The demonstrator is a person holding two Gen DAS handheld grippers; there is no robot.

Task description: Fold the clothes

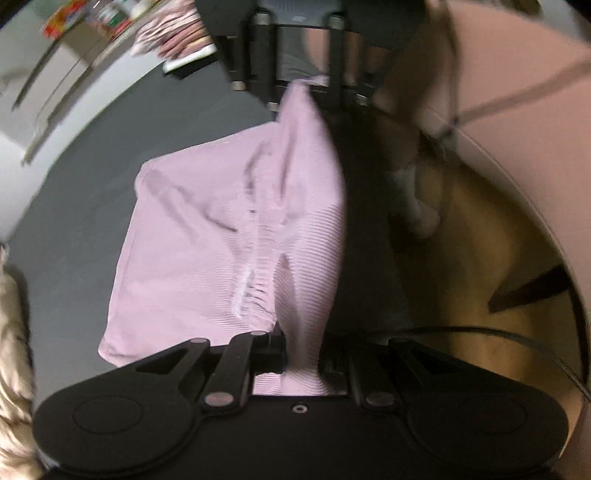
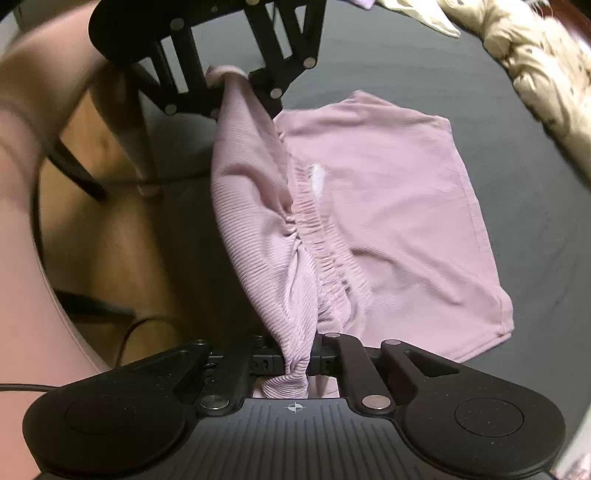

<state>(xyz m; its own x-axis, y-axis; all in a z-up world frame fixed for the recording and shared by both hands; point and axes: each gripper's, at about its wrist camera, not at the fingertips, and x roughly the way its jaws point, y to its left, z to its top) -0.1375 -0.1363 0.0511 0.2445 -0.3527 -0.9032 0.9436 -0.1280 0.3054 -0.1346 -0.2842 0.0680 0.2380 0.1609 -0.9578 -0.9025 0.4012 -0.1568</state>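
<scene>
A pink ribbed garment with an elastic waistband (image 1: 207,236) lies partly on the dark table (image 1: 92,177). My left gripper (image 1: 301,360) is shut on one end of its waistband edge. My right gripper (image 1: 306,83) faces it and is shut on the other end. The edge hangs stretched between them, near the table's edge. In the right wrist view the garment (image 2: 388,206) spreads over the table (image 2: 517,184), my right gripper (image 2: 295,363) pinches the fabric at the bottom, and the left gripper (image 2: 229,79) holds it at the top.
A cream fluffy cloth (image 2: 535,62) lies at the table's far side, also seen in the left wrist view (image 1: 11,332). Folded pink clothes (image 1: 177,33) are stacked at the back. A wooden floor (image 2: 92,229), a chair leg (image 2: 133,147) and a cable (image 2: 129,332) are beside the table.
</scene>
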